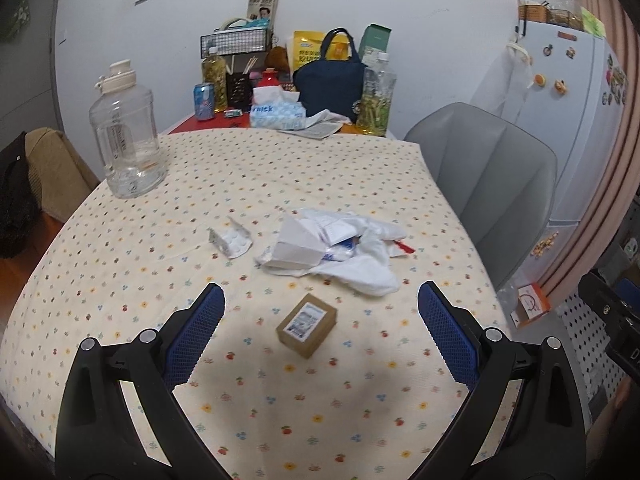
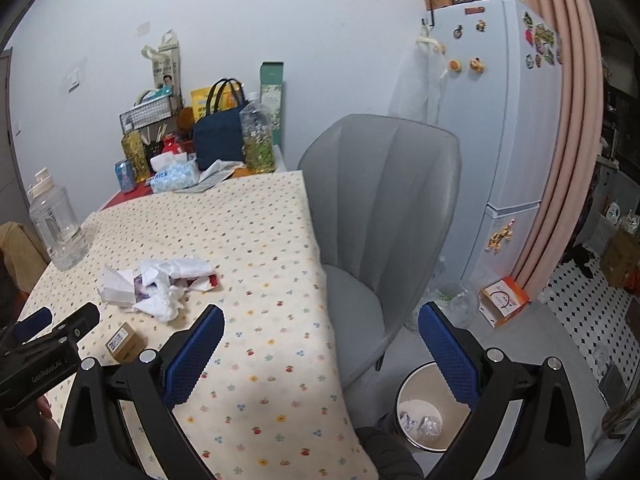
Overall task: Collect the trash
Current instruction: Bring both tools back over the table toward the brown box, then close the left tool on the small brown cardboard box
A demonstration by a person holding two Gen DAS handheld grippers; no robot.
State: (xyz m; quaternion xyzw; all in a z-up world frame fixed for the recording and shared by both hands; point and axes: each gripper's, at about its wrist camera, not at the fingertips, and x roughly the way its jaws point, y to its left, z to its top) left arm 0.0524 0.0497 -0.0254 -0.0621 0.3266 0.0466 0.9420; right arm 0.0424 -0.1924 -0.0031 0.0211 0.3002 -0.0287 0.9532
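Small box (image 1: 306, 324) seen at 12 o'clock between spread-apart left gripper (image 1: 320, 300) fingers, nearer than right gripper (image 2: 320, 320), also spread, empty.

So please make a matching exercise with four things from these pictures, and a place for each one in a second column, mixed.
Things:
1. small brown cardboard box
2. clear plastic water jug
3. round white waste bin
4. blue soda can

Places:
A. on the floor beside the grey chair
B. far end of the table, on the red cloth
C. between the open left gripper fingers
D. table's left edge

Pairs: 1-C, 2-D, 3-A, 4-B
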